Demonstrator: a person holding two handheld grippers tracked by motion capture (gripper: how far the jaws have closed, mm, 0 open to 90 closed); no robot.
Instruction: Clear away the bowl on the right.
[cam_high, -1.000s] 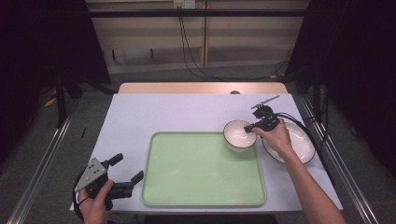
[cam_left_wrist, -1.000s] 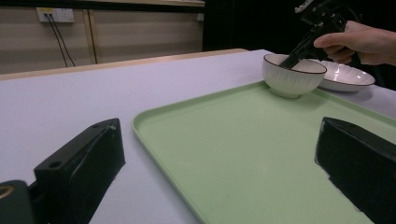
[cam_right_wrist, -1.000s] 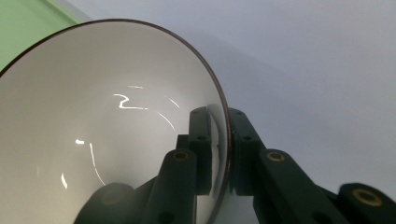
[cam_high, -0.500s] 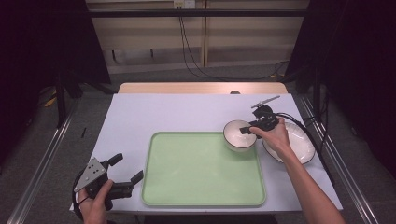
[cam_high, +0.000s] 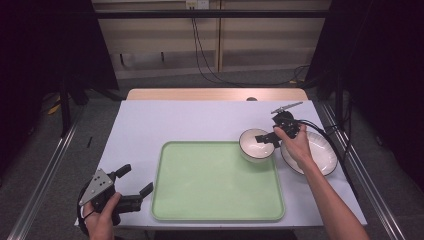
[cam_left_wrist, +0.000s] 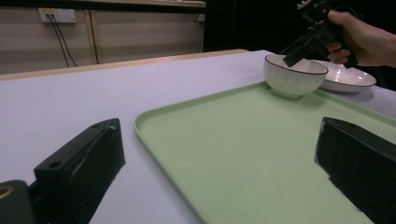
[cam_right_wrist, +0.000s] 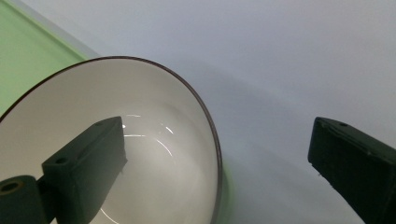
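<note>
At the tray's far right corner, the right gripper (cam_high: 264, 141) had just been opening its jaws, which stood wide astride the rim of the white bowl (cam_high: 255, 146), one inside and one outside, pads off it. That bowl sat on the green tray (cam_high: 215, 185), beside a white plate (cam_high: 317, 155). Near the tray's front left corner the left gripper (cam_high: 134, 181) was held with jaws apart, holding nothing.

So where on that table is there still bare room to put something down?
Most of the green tray is free, everything left of and nearer than the white bowl in its far right corner. The white tabletop beyond the tray is bare too. The right side is crowded: bowl, plate and right gripper.
</note>
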